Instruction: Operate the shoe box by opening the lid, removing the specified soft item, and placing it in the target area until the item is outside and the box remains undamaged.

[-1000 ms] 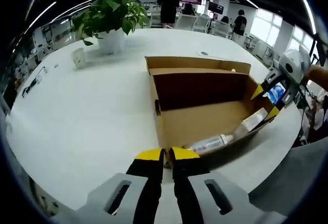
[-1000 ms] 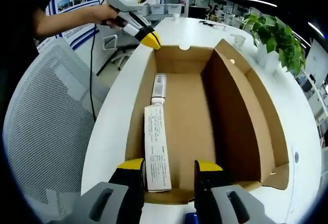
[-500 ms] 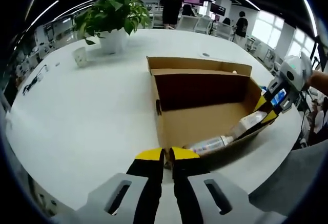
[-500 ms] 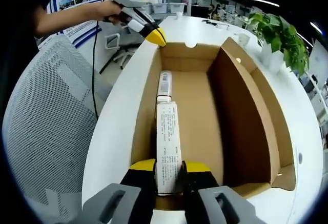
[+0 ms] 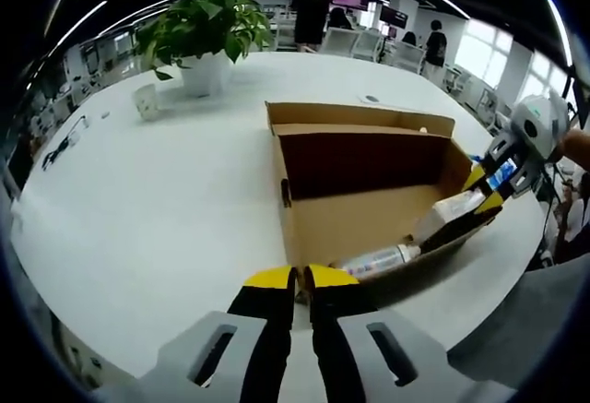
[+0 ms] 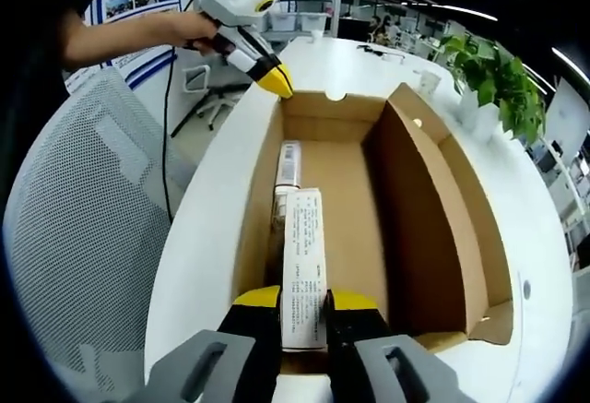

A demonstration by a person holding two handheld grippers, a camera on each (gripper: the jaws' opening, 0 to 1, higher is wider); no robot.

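Tube [image 6: 302, 265] pinched btwn right gripper [image 6: 304, 300] fingers; left gripper [image 5: 299, 278] jaws pressed together.

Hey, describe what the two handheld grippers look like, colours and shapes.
Both match: the left gripper and right gripper have black jaws capped with yellow tips on grey slotted mounts. In the right gripper view the left gripper shows a white pistol-like body with a black cable trailing from it.

An open-plan office is indicated: beyond the white table [image 5: 138, 200], behind the potted plant [image 5: 198, 29], desks, monitors and standing people are seen; a mesh chair [image 6: 83, 255] stands beside it.
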